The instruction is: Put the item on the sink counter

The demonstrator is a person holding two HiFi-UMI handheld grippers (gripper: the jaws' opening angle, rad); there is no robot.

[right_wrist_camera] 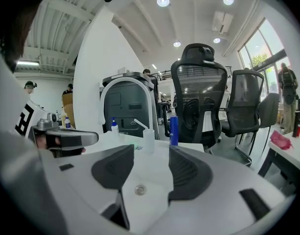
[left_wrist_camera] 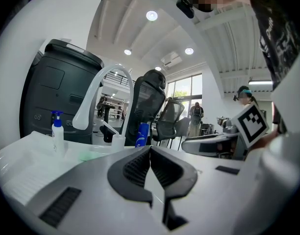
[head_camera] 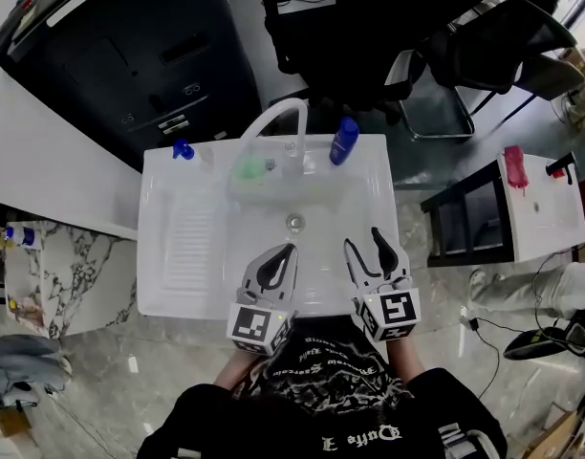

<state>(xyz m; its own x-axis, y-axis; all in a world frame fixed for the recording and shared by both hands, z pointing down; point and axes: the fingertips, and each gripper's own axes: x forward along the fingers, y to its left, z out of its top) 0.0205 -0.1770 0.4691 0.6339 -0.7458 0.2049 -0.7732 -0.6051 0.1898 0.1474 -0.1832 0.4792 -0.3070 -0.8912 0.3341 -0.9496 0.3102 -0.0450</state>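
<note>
The fingers of the left gripper are pressing tip to tip on nothing, and the right gripper is holding its own apart around bare white basin, so both are hovering empty over the near edge of the sink. The likely item, a blue bottle, is standing upright on the tabletop just right of the faucet, a spray bottle sitting at the back left corner, both seemingly parked clear of the basin
</note>
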